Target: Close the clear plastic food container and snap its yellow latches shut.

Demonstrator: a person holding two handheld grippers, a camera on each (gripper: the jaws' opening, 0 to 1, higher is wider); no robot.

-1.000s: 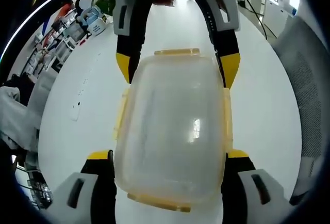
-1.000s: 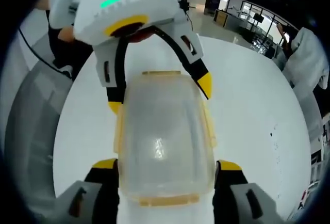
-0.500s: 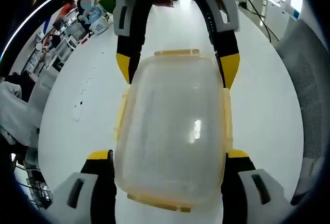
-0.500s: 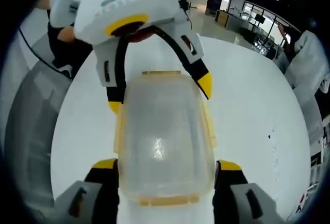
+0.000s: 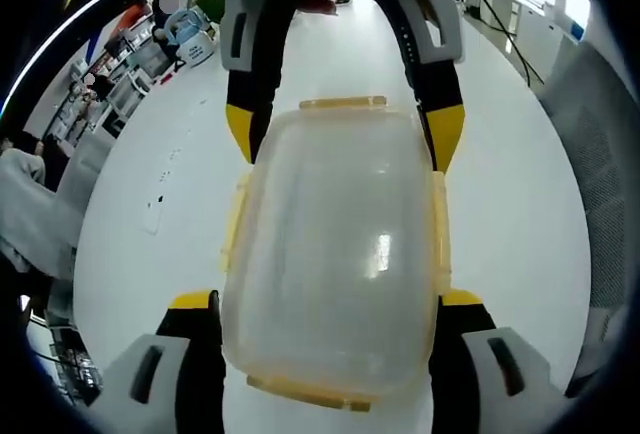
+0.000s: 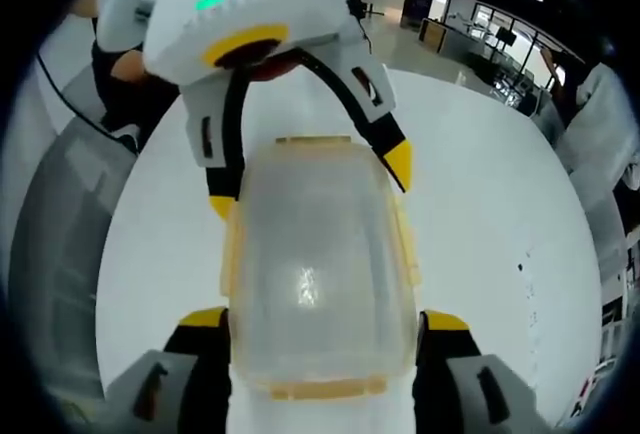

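Observation:
A clear plastic food container with its lid on lies on the white table. Yellow latches run along its sides and ends, and I cannot tell whether they are snapped down. My left gripper straddles its near end, with the yellow-tipped jaws touching both long sides. My right gripper reaches in from the opposite end and clasps the far corners. In the right gripper view the same container sits between the right gripper below and the left gripper above.
A grey mesh chair stands past one table edge, also visible as the chair. Cluttered shelves and a person in a white sleeve are beyond the other edge. Bare table surrounds the container.
Both grippers and the container hold still. The person in white in the background has shifted slightly.

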